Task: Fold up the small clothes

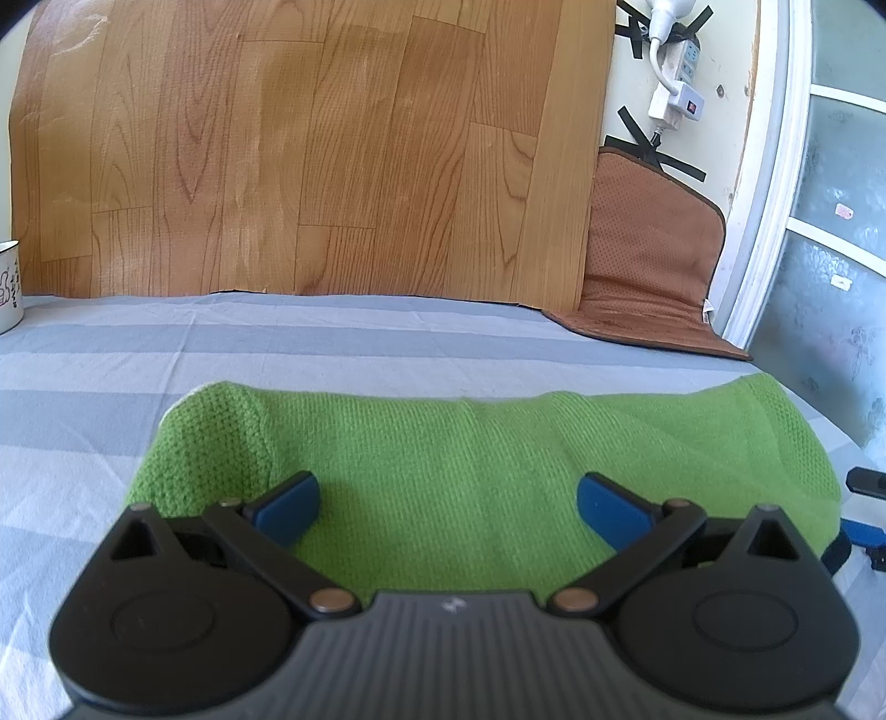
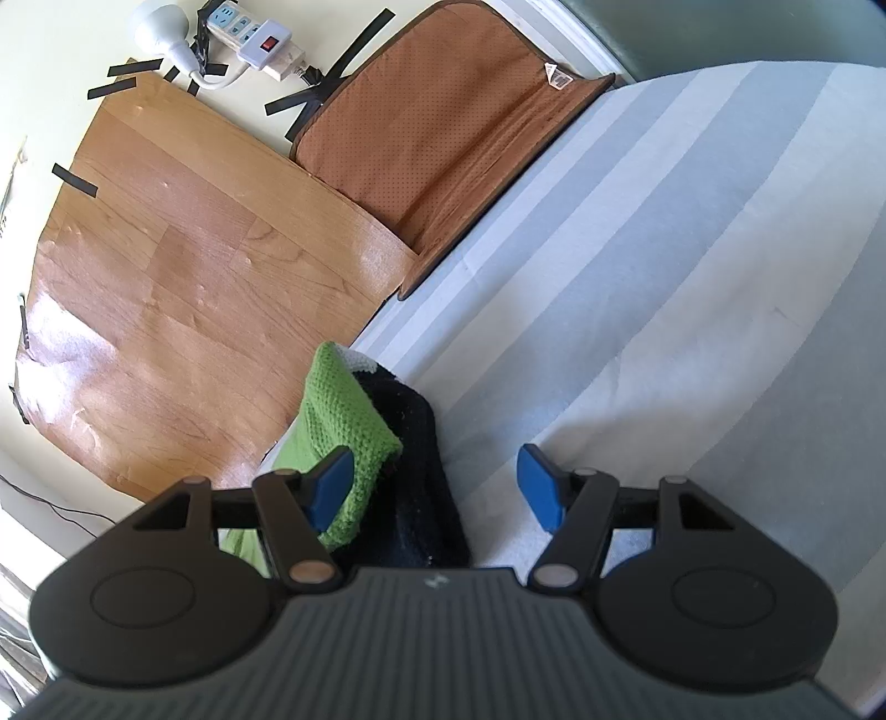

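A green knitted garment [image 1: 470, 443] lies folded on the striped bed sheet [image 1: 332, 343]. My left gripper [image 1: 448, 498] is open just above it, with its blue pads [image 1: 288, 504] spread over the cloth and holding nothing. In the right wrist view the garment's end [image 2: 343, 421] shows with a black part [image 2: 412, 454] beside it. My right gripper [image 2: 434, 487] is open, its left pad [image 2: 332, 487] over the green edge and its right pad over the sheet [image 2: 664, 277]. It holds nothing.
A wood-pattern sheet [image 1: 310, 149] covers the wall behind the bed. A brown cushion [image 1: 648, 249] leans at the right. A power strip [image 2: 255, 39] is taped to the wall. A white mug [image 1: 8, 288] stands at the far left. A window frame [image 1: 764, 183] is at the right.
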Available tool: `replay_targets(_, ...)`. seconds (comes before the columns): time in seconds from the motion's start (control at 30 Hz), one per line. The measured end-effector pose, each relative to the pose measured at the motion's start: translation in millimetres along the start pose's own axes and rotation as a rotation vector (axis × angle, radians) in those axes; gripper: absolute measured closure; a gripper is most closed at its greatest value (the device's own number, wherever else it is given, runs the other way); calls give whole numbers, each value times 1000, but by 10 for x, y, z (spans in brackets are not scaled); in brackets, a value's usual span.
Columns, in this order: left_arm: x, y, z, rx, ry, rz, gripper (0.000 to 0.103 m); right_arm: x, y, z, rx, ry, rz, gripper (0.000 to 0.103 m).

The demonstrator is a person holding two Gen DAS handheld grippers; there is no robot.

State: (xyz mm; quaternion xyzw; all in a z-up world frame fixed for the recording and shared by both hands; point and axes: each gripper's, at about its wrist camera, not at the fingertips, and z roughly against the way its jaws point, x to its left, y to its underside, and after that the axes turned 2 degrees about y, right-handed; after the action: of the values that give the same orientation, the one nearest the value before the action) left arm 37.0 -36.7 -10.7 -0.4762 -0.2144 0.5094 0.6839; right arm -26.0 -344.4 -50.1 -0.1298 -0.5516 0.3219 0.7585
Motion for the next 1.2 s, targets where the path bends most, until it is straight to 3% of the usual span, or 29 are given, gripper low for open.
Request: replay_targets(1.2, -20, 11, -3, 3, 1, -4, 0, 27, 1, -23, -3, 7, 23, 35)
